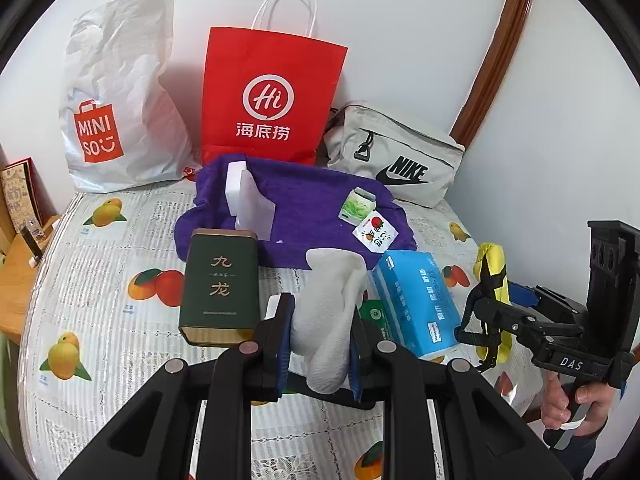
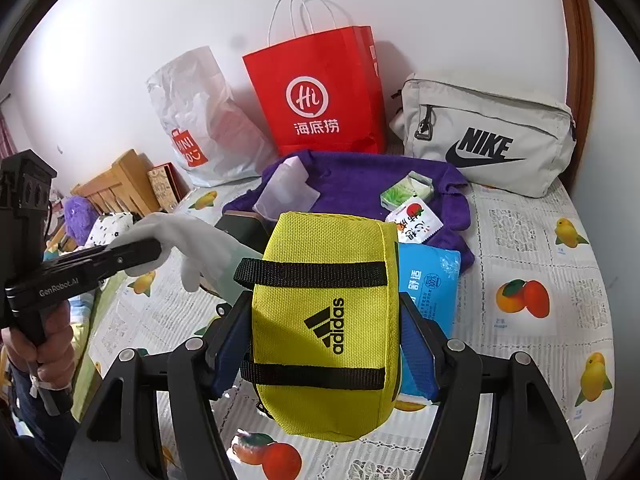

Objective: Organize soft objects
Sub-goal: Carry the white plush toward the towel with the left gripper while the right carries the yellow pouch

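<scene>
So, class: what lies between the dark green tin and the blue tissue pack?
In the left wrist view, the white cloth, clamped in the left tongs.

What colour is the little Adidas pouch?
Yellow pouch with black straps and logo, clearest in the right wrist view.

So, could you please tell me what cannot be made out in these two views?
- Red paper bag contents: both views, its walls hide them.
- Green packet: left wrist view, mostly behind the white cloth and left gripper.
- Yellow pouch underside: right wrist view, faces away.
</scene>
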Available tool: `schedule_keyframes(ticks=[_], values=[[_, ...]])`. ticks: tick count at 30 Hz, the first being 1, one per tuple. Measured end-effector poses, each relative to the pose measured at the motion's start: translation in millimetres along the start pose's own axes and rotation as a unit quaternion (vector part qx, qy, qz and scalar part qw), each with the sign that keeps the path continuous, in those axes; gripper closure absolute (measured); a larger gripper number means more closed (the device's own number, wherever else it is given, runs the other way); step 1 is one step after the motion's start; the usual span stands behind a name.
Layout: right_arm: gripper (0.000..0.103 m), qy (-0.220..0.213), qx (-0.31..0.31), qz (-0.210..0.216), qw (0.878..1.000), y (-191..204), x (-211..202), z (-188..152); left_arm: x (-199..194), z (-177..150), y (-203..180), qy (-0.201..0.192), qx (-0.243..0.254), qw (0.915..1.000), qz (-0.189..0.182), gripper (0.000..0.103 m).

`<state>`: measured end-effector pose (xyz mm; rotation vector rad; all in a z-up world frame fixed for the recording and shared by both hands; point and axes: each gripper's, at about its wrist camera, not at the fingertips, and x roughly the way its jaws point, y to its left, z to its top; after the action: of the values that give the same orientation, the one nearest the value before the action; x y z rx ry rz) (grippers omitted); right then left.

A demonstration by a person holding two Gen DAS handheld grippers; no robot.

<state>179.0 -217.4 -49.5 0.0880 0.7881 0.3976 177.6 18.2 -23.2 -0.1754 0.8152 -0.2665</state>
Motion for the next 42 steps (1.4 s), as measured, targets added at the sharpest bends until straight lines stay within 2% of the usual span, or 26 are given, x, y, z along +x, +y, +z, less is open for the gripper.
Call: schedule_keyframes(ticks=[14, 21, 30, 42], values=[[0.035, 0.005, 0.002, 0.011, 1.0, -1.9, 7.0, 0.4, 3.8, 1.7, -3.6, 0.009, 0.0, 0.9999, 0.009, 0.081], [0.035, 0.005, 0.007, 0.004, 1.0, -5.7, 15.5, 10.0, 10.1, 17.8, 0.8, 0.009, 0.007, 0.9999, 0.011, 0.081], [0.035, 0.006, -0.011, -0.01, 1.0, -10.0, 41.4, 42.6, 26.3, 51.1, 6.0, -0.006, 0.017, 0.9998, 0.007, 0.081], [0.035, 0.021, -0.017, -0.017, 0.999, -21.9, 110.7, 100.0, 62.5, 97.8, 26.1, -0.009, 0.015, 0.9997, 0.016, 0.081]])
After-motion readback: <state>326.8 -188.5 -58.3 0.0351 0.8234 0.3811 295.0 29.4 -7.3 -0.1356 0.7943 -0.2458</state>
